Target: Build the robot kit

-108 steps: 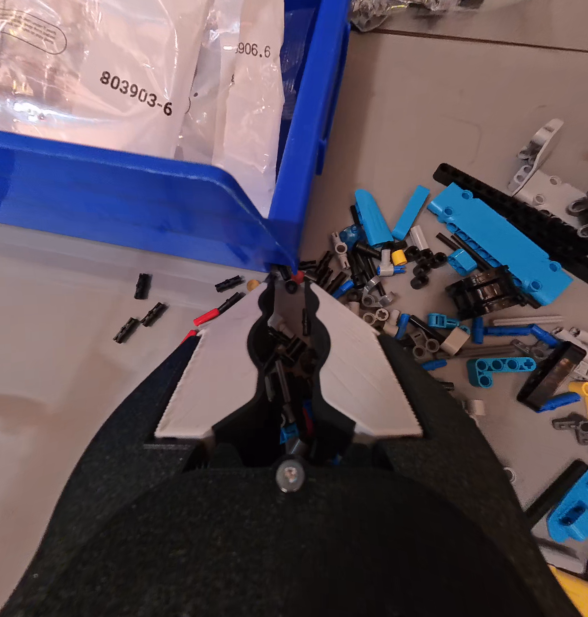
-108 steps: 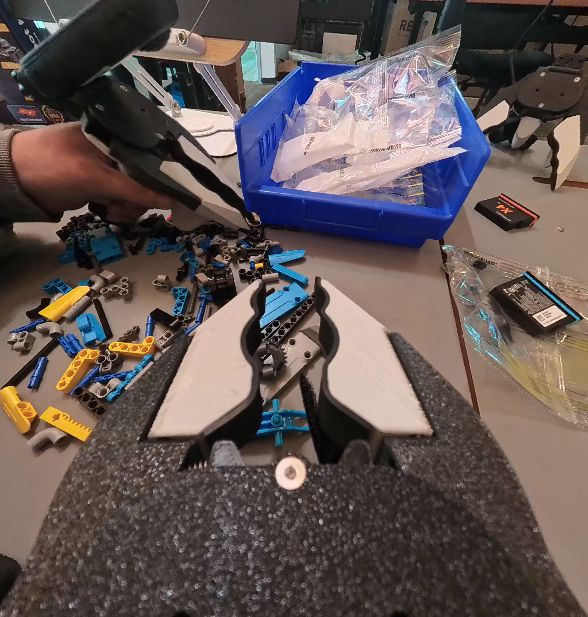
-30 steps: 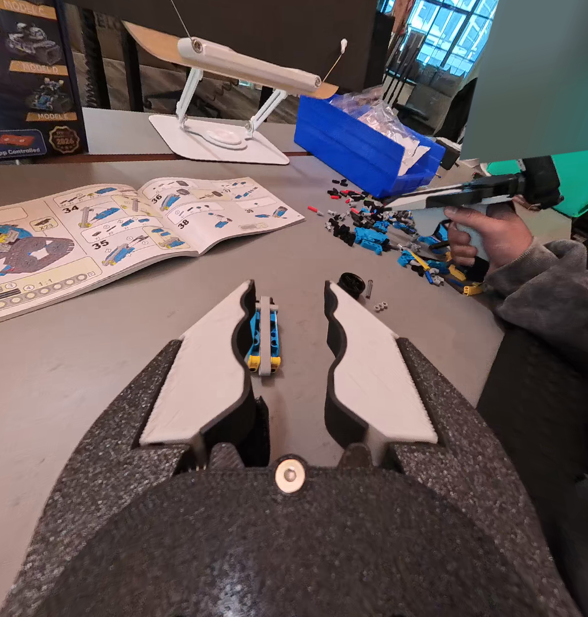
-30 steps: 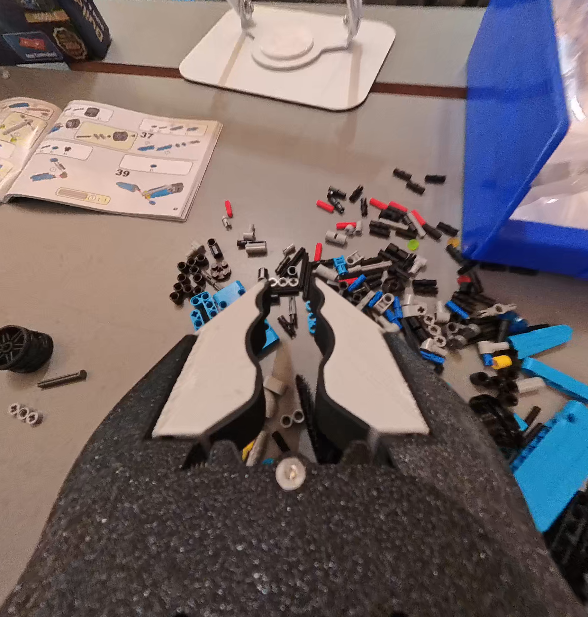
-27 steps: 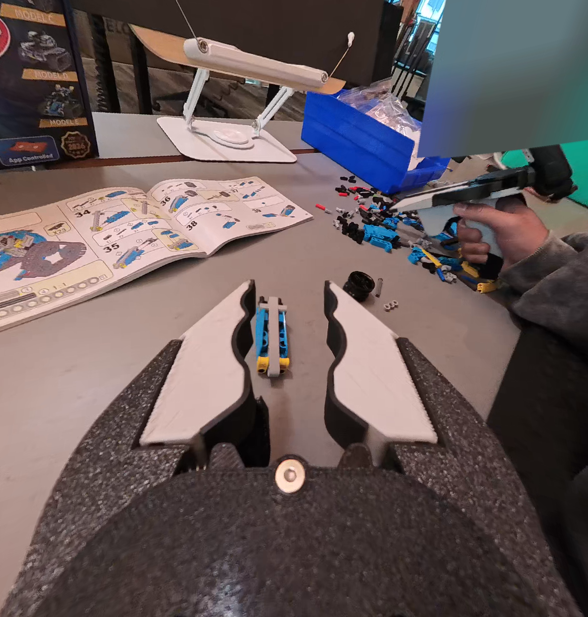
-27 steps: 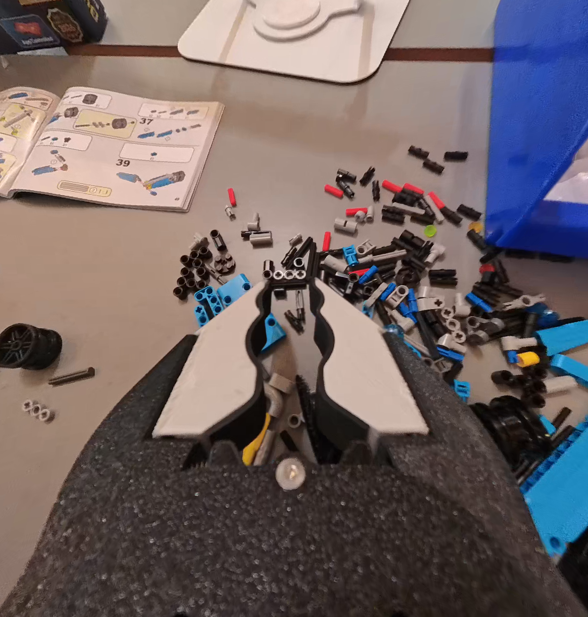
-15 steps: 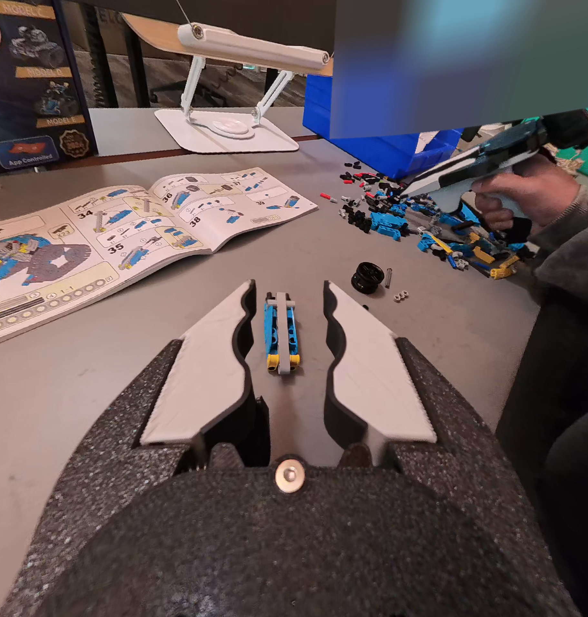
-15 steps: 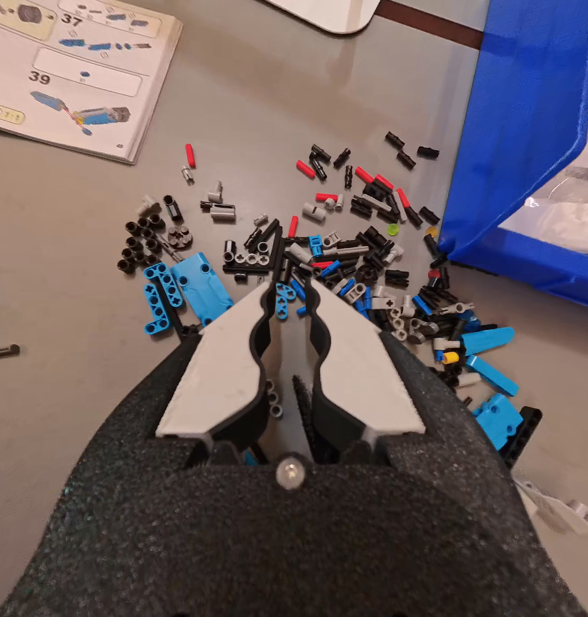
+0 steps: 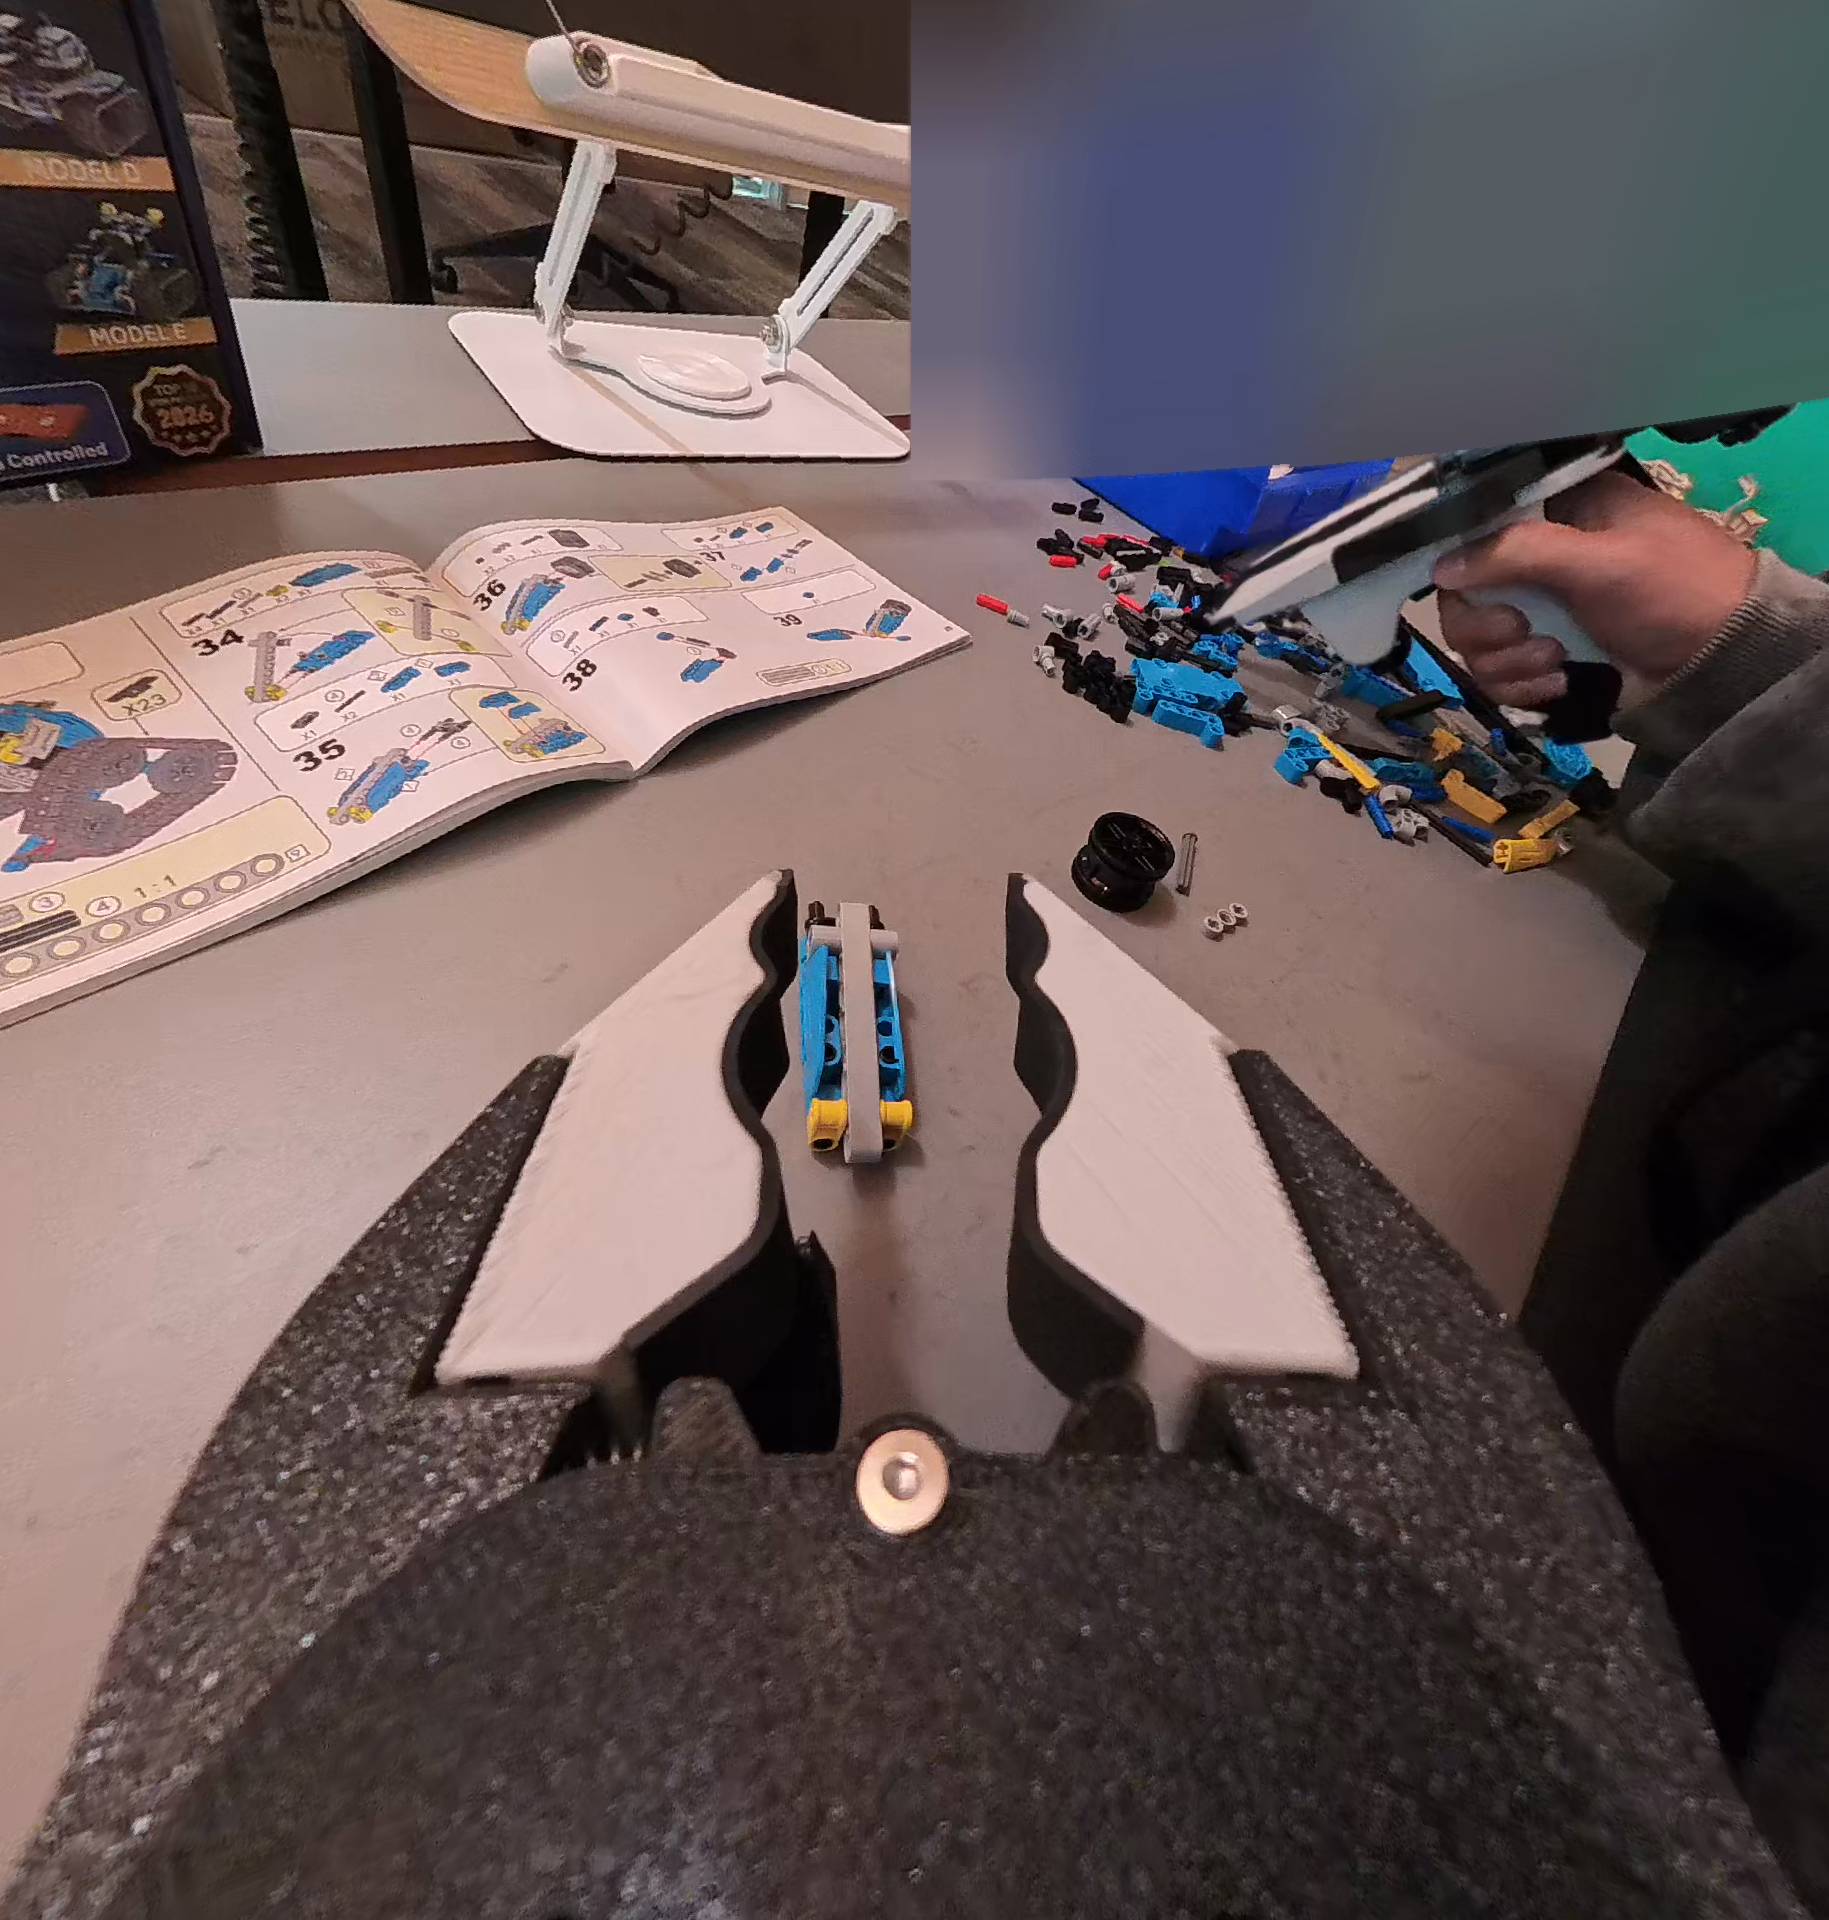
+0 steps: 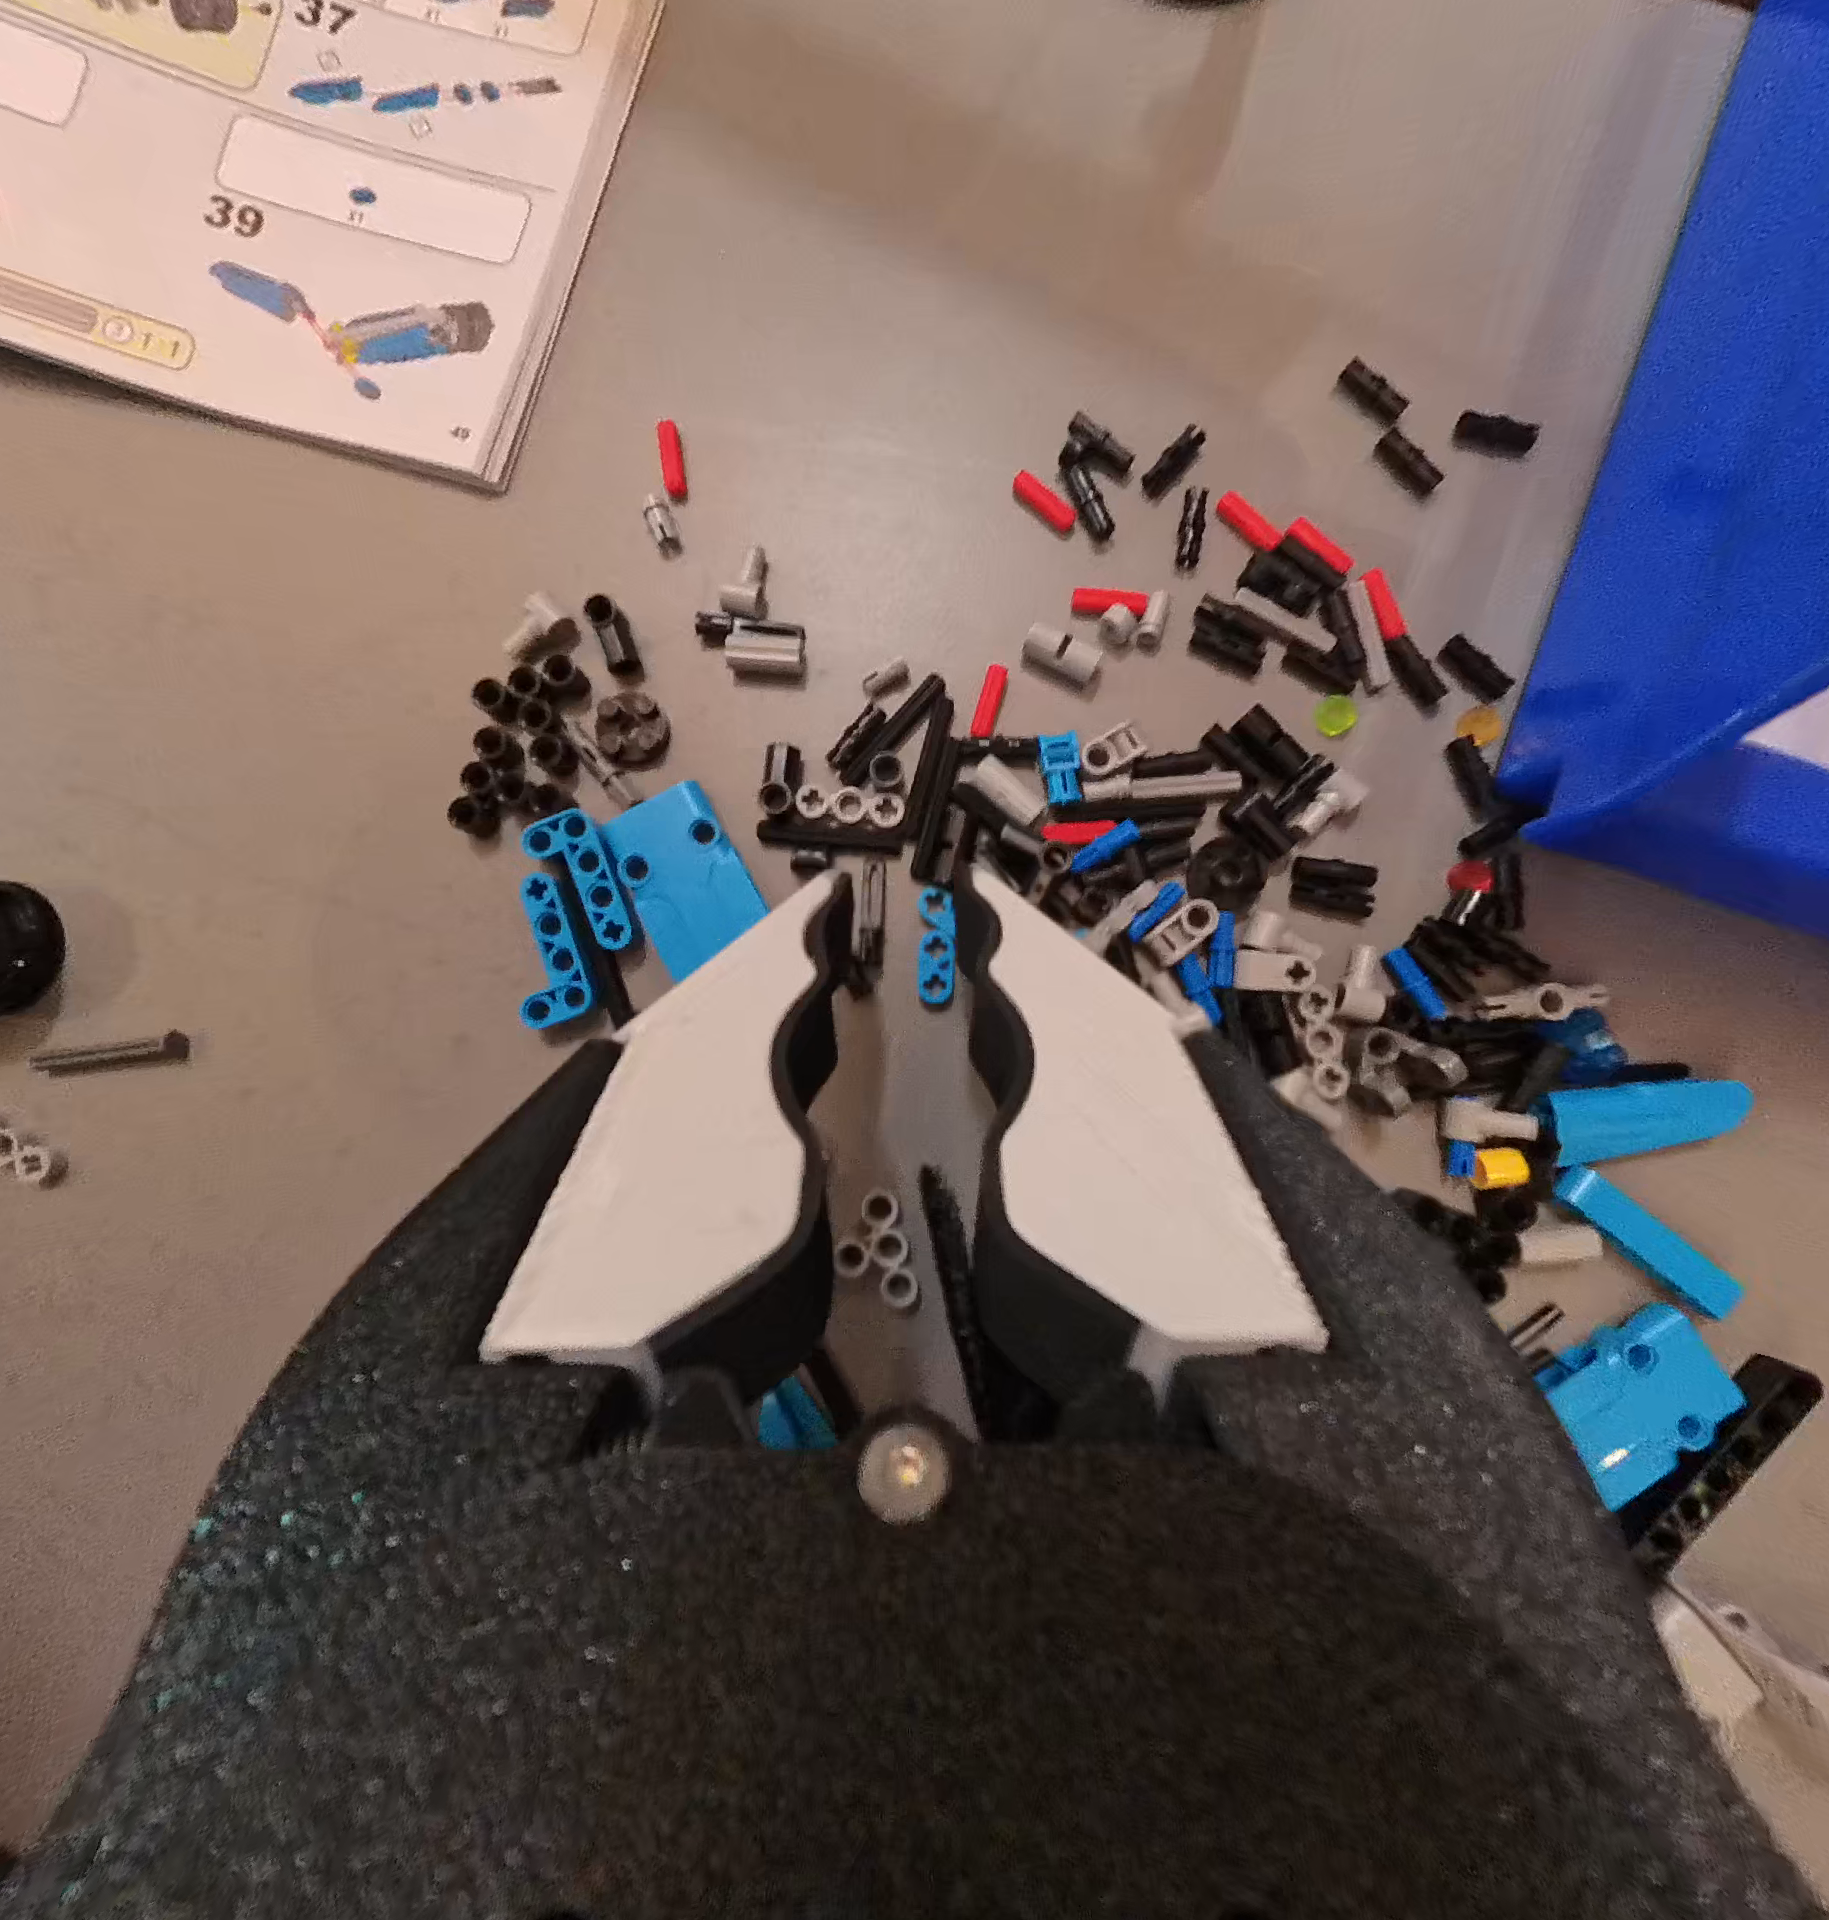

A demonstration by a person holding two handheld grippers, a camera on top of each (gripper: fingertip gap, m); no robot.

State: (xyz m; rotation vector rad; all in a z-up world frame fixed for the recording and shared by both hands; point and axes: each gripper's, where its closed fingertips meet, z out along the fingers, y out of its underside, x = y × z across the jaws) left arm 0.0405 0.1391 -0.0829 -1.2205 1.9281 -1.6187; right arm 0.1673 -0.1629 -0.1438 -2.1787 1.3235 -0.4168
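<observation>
A small blue, grey and yellow assembly lies flat on the grey table, its yellow-tipped end toward the camera. It sits between the fingers of the left gripper, closer to the left finger and apart from the right one; whether it touches the left finger cannot be told. The jaws stand wide and hold nothing. As for progress, this joined piece is the only built unit in sight, while most parts are loose.

Beyond the assembly and to its right lie a black wheel, a dark axle just beside it, and a short grey connector. To the assembly's left and farther back an open instruction booklet rests on the table, with a white stand and a dark printed box behind that.

Well to the assembly's right, a heap of loose parts spreads beside a blue bin. The right gripper hovers at the near edge of that heap, jaws narrowed but with a gap, gripping nothing. A small blue beam and a black pin lie between its tips, and a blue panel sits just left of its left finger. A hand holds this gripper in the left wrist view.
</observation>
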